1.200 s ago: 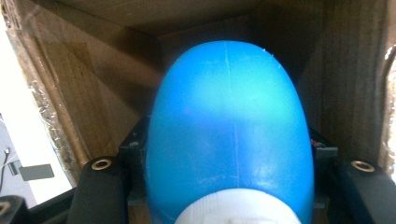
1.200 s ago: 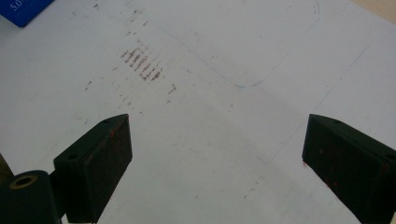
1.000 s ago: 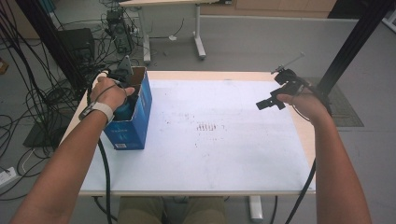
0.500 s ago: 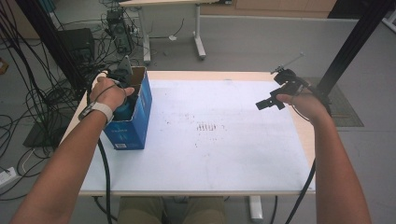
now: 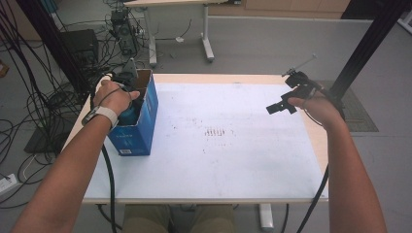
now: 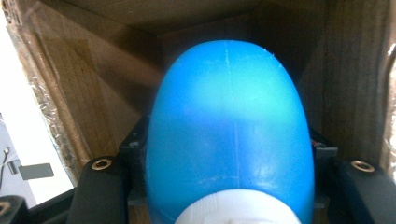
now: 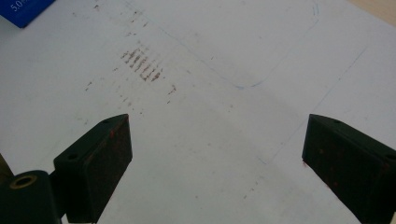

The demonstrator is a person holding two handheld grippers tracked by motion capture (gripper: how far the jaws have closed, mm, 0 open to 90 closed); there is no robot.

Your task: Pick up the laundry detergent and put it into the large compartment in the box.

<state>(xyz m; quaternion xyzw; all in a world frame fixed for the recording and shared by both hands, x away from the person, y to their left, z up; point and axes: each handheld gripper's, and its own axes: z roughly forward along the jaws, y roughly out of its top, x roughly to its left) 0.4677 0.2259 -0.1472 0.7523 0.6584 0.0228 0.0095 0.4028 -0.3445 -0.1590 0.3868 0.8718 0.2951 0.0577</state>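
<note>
One blue bottle (image 6: 229,135), rounded, glossy, white cap, seam lengthwise.

Grey floor (image 5: 272,43), tangled cables (image 5: 34,97), perhaps a second desk (image 5: 165,4) behind.

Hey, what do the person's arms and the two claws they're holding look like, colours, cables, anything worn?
Both forearms are bare, with no sleeves. A white band sits on the left wrist. The left claw carries a grey three-cornered plate and trails a black cable. The right claw is black, with a thin rod sticking up and a black cable; its pads are flat, dark blocks flecked with reddish marks.
</note>
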